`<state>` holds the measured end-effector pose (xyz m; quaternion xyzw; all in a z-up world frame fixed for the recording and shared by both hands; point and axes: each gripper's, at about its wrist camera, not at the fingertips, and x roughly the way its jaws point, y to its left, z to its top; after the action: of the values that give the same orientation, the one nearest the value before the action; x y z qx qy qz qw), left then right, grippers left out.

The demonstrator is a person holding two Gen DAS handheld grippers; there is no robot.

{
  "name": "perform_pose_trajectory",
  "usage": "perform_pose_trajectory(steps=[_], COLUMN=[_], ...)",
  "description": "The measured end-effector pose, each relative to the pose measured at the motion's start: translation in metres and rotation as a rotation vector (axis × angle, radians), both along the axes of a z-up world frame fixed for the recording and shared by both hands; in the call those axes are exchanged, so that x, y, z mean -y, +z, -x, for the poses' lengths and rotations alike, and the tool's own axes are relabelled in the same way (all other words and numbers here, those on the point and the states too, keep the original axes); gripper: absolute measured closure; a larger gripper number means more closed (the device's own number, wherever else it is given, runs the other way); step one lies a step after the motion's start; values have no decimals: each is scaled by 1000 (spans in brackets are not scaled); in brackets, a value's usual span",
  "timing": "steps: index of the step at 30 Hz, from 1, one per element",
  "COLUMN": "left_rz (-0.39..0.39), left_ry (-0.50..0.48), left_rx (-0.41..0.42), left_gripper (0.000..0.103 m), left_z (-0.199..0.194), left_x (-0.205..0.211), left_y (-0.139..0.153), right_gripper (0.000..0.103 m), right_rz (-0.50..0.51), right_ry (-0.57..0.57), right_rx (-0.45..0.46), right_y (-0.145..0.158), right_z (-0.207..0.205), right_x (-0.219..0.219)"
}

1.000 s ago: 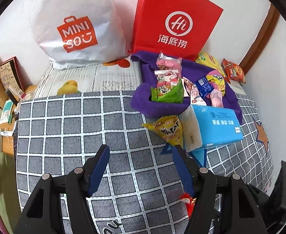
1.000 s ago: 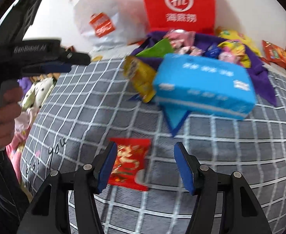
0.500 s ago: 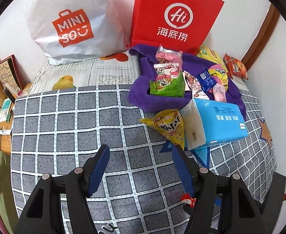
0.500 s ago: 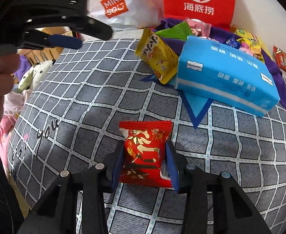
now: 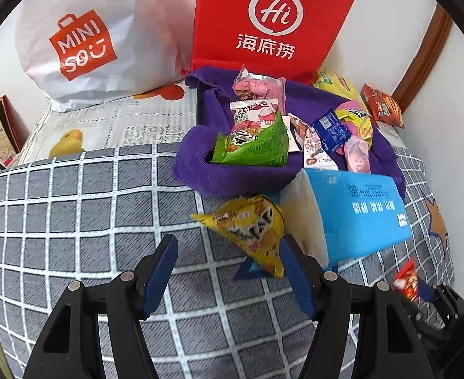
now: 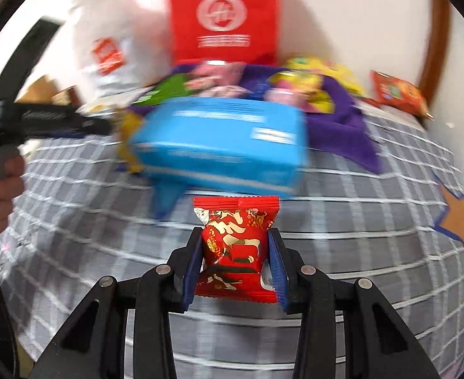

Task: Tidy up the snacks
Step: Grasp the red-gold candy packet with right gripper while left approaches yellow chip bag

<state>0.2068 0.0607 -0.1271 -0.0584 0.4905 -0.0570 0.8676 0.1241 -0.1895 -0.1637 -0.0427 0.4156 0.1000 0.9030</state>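
Red snack pkt [image 6: 236, 246]: clamped betw. pads of right gripper [image 6: 235, 259], held above grey checked bedspread [image 6: 374, 221], in front of blue tissue pack [image 6: 222, 145].
Yellow snack bag [image 5: 251, 227]: on bedspread, touching tissue pack's white end, just ahead of left gripper [image 5: 228, 271]; its tip overlaps right-hand finger [image 5: 298, 281].
Left gripper: jaws part-open, nothing betw. them; hand [image 6: 1, 189] on its grip at left of right-wrist view.
Purple cloth [image 5: 197, 170]: behind tissue pack, heaped w/ assorted snacks, incl. green bag [image 5: 254, 145].
Rear, against wall: white MINISO bag [image 5: 83, 41], red paper bag [image 5: 273, 22].
Right-wrist view blurred beyond the pkt.
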Motion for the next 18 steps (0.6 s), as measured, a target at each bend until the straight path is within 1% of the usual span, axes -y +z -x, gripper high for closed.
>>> perform_pose_trajectory(steps=[3,9,18], left_rz=[13,15,-1], left_ry=[7,-8,-20], left_rx=[0,-1,0], left_gripper=[39,39,39], left_z=[-7,-16,-25], left_x=[1,7,12], left_y=[-3,-8,-17], right_gripper=[63,63,63], right_rz=[-15,-38,-37], right_ry=[-56,-116,-97], right_rx=[-12,-24,-36], right_y=[-5,-15,-26], right_z=[-8,-23,-32], right_x=[29,58,54])
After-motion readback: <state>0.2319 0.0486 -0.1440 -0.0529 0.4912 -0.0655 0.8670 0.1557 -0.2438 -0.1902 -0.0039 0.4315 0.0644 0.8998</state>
